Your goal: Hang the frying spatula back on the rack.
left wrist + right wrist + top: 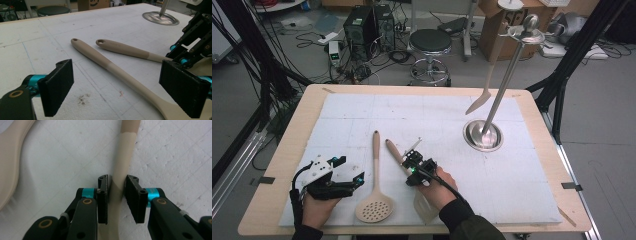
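Nearest the person, the right gripper [117, 192] pinches the smooth beige handle of a spatula [424, 205] lying on the pebbly white foam mat [362, 107], a grip its own view shows close up. The left gripper [120, 85] rests with its ribbed black jaws spread wide, beside a round perforated skimmer [374, 207]. Farther off a steel stand [483, 136] with a dished base carries a third utensil [484, 85], three utensils in all

Left tongs [343, 176]: held low in the person's left hand [318, 206], jaws spread wide, nothing between them. Right tongs [411, 159]: gripped by the right hand [438, 186], pointing forward and down, jaws drawn close together. Both forearms enter from below.
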### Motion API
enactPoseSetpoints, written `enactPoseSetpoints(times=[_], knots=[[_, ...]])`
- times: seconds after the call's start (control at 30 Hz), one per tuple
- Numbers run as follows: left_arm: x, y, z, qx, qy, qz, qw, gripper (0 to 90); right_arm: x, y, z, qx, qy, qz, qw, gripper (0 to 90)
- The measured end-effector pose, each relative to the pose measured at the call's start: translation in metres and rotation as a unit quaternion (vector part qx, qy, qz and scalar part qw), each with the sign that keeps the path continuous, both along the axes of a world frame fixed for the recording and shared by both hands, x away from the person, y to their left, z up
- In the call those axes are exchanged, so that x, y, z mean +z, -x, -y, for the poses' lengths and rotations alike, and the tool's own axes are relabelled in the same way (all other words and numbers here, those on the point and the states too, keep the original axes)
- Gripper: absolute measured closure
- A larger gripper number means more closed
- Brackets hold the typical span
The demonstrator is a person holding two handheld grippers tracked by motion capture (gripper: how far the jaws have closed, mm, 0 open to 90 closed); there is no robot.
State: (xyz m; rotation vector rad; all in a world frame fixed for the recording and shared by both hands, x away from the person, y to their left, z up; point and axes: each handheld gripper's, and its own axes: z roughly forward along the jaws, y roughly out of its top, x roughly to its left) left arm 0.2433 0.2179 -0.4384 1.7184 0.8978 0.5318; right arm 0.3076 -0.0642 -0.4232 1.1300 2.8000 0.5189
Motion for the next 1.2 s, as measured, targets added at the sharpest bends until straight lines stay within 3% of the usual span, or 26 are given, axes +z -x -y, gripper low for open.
enactPoseSetpoints(times=[0.2, 0.43, 0.57, 0.67, 0.83, 0.9, 1.03, 1.2], knots=[[-0.001, 0.0, 0.0, 0.0, -0.003, 0.0, 1.0, 13.0, 0.002, -0.004, -0.006, 0.022, 0.026, -0.008, 0.9994, 74.6], [-0.002, 0.0, -0.002, 0.003, -0.001, -0.001, 1.0, 13.0, 0.002, -0.012, 0.001, 0.046, 0.009, -0.025, 0.9986, 79.0], [-0.001, 0.0, -0.003, 0.005, -0.002, 0.0, 1.0, 13.0, 0.002, -0.013, 0.003, 0.046, 0.002, -0.031, 0.9984, 79.4], [-0.002, -0.001, -0.005, 0.005, 0.001, -0.001, 1.0, 13.0, 0.0, -0.013, 0.012, 0.043, -0.034, -0.029, 0.9981, 79.6], [-0.003, -0.002, -0.006, 0.007, 0.002, -0.003, 1.0, 13.0, -0.002, -0.012, 0.032, 0.023, -0.096, -0.026, 0.9947, 79.6], [-0.003, -0.002, -0.006, 0.008, 0.002, -0.002, 1.0, 13.0, -0.001, -0.012, 0.04, 0.019, -0.116, -0.012, 0.993, 79.6], [-0.003, -0.002, -0.005, 0.008, 0.001, -0.003, 1.0, 13.0, 0.004, -0.012, 0.055, 0.009, -0.167, 0.003, 0.9859, 79.5], [-0.003, -0.002, -0.005, 0.007, 0.0, -0.003, 1.0, 13.0, 0.013, -0.012, 0.073, -0.001, -0.229, 0.027, 0.9731, 79.5]])
